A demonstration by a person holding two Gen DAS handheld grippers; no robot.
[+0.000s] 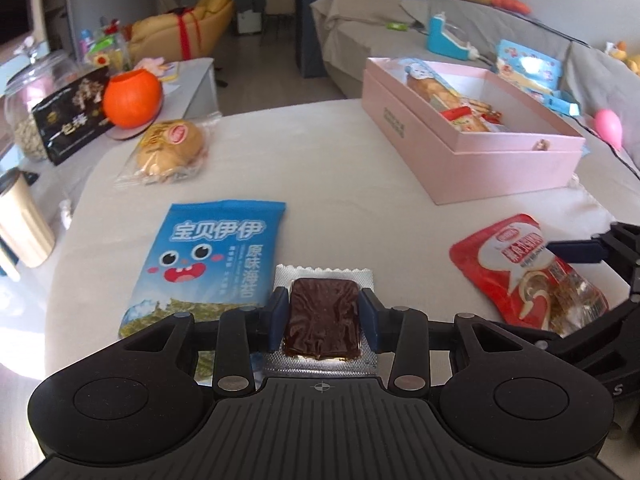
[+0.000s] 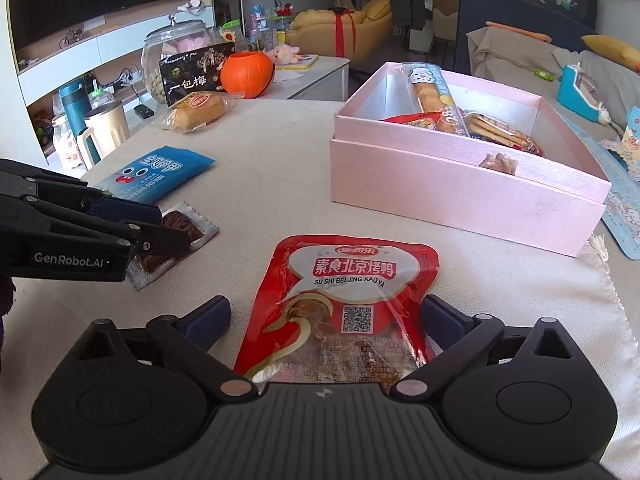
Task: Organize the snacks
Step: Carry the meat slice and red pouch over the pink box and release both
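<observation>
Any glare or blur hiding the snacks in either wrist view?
Left wrist view: bright glare at the table's left edge; the dark brown foil-wrapped snack is sharp; the red plastic snack pouch is slightly soft. Right wrist view: that pouch's label is legible, edges fisheye-bent.

1. The box (image 1: 472, 160) stands far right on the counter (image 1: 320, 168), with snacks inside.
2. The bun (image 1: 170, 148) lies far left, well apart from the box.
3. The seaweed pack (image 1: 212, 256) lies before the bun.
4. The wafer (image 1: 322, 320) lies just right of the seaweed pack.
5. The pouch (image 1: 524, 276) lies right of the wafer, before the box.
</observation>
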